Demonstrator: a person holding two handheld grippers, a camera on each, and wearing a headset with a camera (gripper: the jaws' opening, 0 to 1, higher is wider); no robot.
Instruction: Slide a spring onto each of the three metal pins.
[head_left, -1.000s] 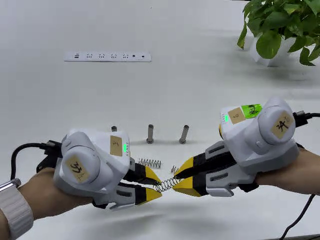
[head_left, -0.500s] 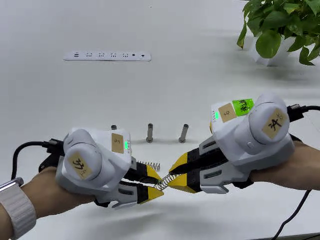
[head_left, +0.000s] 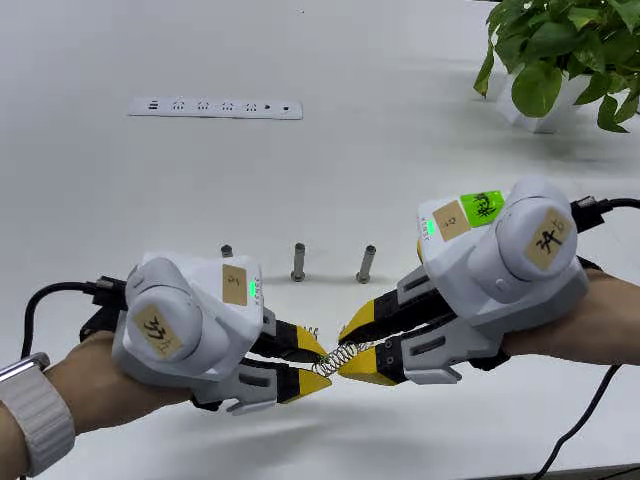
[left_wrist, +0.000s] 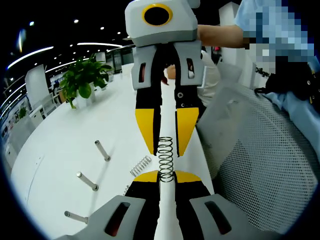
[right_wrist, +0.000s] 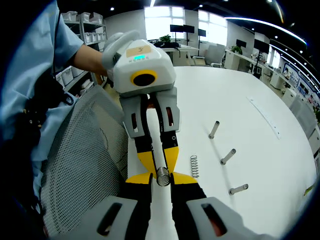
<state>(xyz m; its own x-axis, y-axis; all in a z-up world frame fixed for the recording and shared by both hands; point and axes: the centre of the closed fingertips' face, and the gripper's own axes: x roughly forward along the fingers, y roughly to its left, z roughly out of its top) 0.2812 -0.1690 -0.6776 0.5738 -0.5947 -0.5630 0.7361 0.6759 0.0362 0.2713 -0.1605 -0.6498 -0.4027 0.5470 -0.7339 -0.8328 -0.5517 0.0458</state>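
A small steel spring (head_left: 334, 358) is held level between the two grippers, above the table. My left gripper (head_left: 318, 367) is shut on one end of it (left_wrist: 165, 173). My right gripper (head_left: 341, 352) faces it tip to tip, its yellow jaws closed around the other end (right_wrist: 163, 176). Three metal pins stand upright in a row behind the grippers: the left pin (head_left: 227, 251), half hidden by the left gripper, the middle pin (head_left: 298, 262) and the right pin (head_left: 366, 264). A second spring (left_wrist: 141, 165) lies on the table near the pins.
A white power strip (head_left: 215, 109) lies far back on the white table (head_left: 420, 150). A potted plant (head_left: 560, 55) stands at the back right. A mesh chair (left_wrist: 260, 150) is at the table's near edge. Cables trail from both grippers.
My right gripper has moved left and in, from a small gap to the spring's free end, and its jaws now sit around that end. The left gripper has held the spring nearly still.
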